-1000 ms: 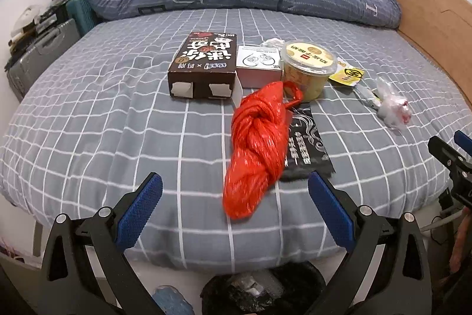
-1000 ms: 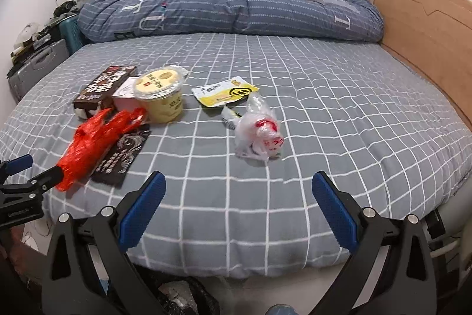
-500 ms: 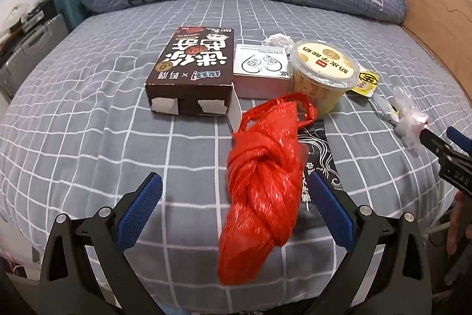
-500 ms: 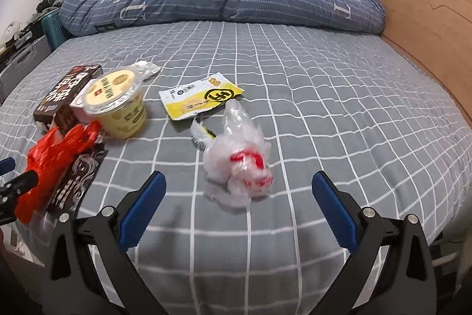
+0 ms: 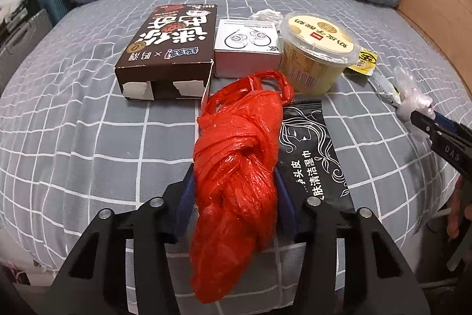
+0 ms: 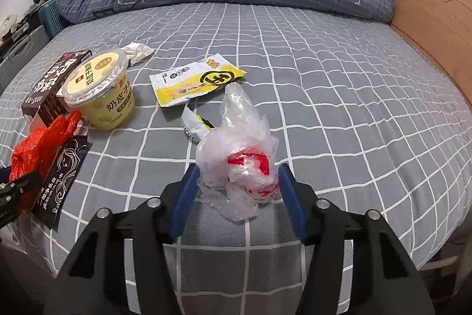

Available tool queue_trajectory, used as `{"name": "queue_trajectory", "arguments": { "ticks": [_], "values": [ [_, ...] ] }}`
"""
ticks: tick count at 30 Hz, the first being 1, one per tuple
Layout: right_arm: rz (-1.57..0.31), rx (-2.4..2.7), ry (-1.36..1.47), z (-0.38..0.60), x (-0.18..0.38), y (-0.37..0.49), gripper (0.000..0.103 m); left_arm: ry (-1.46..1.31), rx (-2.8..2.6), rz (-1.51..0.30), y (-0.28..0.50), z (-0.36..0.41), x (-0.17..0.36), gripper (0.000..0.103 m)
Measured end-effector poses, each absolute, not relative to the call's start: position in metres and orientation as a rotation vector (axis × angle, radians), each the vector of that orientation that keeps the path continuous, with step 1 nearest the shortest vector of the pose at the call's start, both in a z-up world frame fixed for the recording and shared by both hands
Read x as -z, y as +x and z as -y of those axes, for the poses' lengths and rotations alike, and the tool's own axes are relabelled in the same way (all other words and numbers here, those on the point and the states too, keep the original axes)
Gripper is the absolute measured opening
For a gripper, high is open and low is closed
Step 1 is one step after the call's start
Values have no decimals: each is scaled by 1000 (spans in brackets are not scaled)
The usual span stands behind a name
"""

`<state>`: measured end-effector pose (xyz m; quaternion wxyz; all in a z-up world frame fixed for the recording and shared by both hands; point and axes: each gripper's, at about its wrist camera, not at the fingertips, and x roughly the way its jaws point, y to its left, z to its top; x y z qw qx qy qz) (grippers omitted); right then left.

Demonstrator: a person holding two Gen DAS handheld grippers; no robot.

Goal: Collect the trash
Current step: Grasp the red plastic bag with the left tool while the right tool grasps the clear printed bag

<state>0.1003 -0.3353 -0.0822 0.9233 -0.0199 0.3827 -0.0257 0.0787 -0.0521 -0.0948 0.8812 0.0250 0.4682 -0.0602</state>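
Gripping, left tool [image 5: 234, 197]: its jaws have just been closing and now press both sides of the knotted red bag [image 5: 236, 167], which lies on the bed [image 5: 88, 138].
Gripping, right tool [image 6: 237, 191]: jaws have just been closing; they sit against both sides of the crumpled clear bag [image 6: 236, 164] on the bed.
Hidden: the left tool's blue pads are mostly covered by red plastic; the red bag's lower end drops past the mattress edge.
Partly covered: black wet-wipe sachet [image 5: 312, 155], just right of the left tool, tucked under the red bag.
Ahead of left tool: brown box [image 5: 168, 49], white box [image 5: 246, 46], yellow cup [image 5: 315, 55].
Ahead of right tool: yellow wrapper [image 6: 194, 81]; a torn scrap behind the clear bag, hard to identify.
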Motion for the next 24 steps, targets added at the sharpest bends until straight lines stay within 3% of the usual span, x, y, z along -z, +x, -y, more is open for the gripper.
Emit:
{"name": "queue_trajectory", "arguments": {
  "ticks": [17,19,24],
  "values": [
    [-727,67,-2,339,52,82,47,14,121,-925,65,42,69,45],
    [-729,69,-7,338,48,79,30,11,121,-918,62,41,66,45],
    [-727,57,-8,334,45,70,31,0,123,-896,53,39,57,45]
  ]
}}
